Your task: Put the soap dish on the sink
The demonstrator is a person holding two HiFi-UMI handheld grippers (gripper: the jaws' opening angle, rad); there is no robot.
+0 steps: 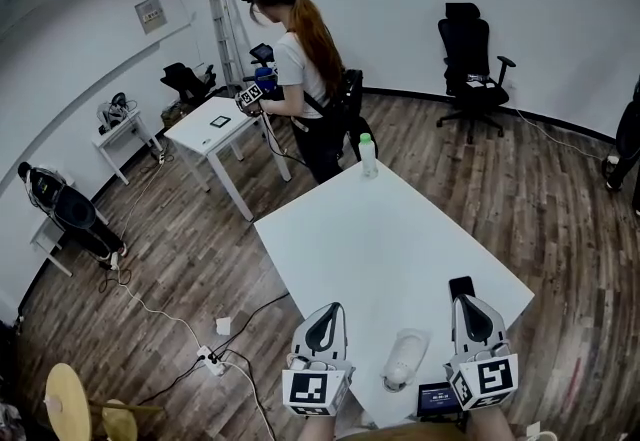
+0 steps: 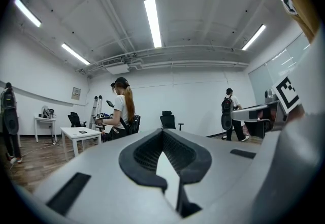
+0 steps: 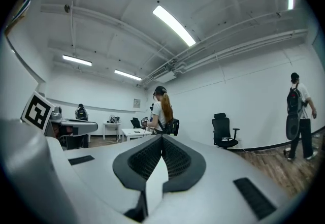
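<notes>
Jaws on both the left gripper (image 1: 325, 315) and the right gripper (image 1: 467, 305) are pressed together, with nothing between them. The pale oval soap dish (image 1: 405, 357) lies between the grippers, at six o'clock on the white rectangular table (image 1: 380, 239). A clear green-capped plastic bottle (image 1: 368, 155) stands at twelve.

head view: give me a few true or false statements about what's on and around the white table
1. A bottle with a green cap stands near the far edge of the white table. True.
2. The right gripper has its jaws clamped on the black phone. False: its jaws are shut on nothing, and the phone lies on the table just past its tip.
3. A white object lies on the table between the left gripper and the right gripper. True.
4. Someone sits in the black office chair. False: nobody sits in it, and the person in a cap stands beyond the table.
</notes>
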